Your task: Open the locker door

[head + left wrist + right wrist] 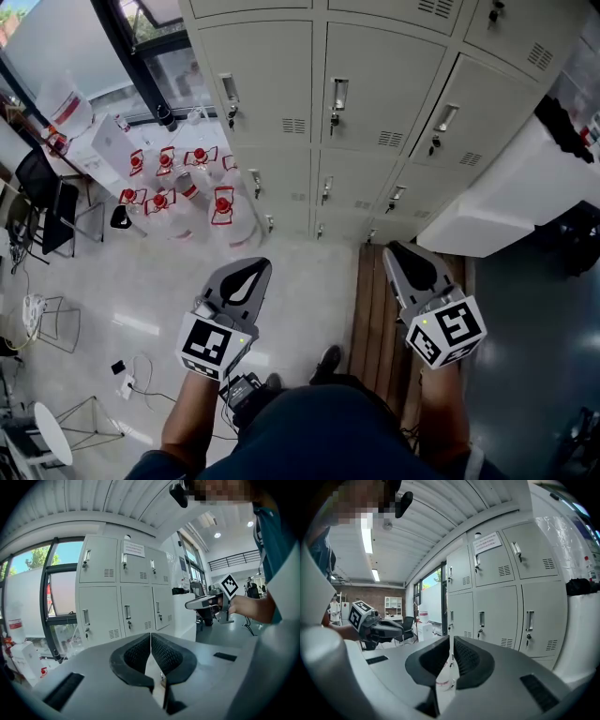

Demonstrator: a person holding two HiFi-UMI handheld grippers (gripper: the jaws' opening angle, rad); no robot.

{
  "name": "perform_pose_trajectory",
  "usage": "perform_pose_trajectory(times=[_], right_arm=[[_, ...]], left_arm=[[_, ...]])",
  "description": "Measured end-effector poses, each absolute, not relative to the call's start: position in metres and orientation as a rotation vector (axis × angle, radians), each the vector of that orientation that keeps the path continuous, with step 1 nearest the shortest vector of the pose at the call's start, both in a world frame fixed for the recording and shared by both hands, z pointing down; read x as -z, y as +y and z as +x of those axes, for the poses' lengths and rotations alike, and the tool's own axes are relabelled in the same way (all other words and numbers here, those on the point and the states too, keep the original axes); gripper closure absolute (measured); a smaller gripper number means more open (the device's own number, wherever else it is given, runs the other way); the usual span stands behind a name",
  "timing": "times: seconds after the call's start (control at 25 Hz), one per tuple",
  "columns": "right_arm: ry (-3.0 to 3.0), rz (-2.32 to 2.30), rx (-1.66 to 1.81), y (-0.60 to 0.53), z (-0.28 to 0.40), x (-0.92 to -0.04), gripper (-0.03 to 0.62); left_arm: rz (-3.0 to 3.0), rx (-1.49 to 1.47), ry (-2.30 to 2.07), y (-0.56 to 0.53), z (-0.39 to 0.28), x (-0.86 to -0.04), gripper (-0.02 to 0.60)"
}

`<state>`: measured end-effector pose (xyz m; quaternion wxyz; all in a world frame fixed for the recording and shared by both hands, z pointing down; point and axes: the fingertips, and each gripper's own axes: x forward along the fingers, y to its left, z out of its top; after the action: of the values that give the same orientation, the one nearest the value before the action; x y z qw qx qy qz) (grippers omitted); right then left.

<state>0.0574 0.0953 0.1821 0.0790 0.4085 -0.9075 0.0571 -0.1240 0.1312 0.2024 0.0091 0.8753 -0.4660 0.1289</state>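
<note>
- Standing on the pale floor (pixel 141 281) at far left, a cluster of clear water jugs (pixel 222 206) with red caps sits beside the window.
- Left gripper (pixel 255 266) points toward the lockers (pixel 375 84), its jaws closed together with nothing between them.
- The lockers fill the wall ahead, well apart from both grippers; every door in view is shut, each with a handle and lock.
- Right gripper (pixel 397 247) is held beside the left, its jaws likewise closed and empty.
</note>
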Motion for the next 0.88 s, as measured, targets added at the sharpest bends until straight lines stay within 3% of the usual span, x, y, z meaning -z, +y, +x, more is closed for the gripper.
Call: perform_pose_trajectory(times=[0.44,0.88], right_arm=[[-2.741,1.207,-0.19,0.055,0.118,-0.19,0.556],[-2.629,1.356,-0.214,0.031,0.138,-0.199,0.556]], left_arm=[[2.73,-0.423,-1.486,0.086,-0.06,-0.201,0.563],[2.795,-0.422,-1.329,0.033,-0.049,-0.221,0.563]])
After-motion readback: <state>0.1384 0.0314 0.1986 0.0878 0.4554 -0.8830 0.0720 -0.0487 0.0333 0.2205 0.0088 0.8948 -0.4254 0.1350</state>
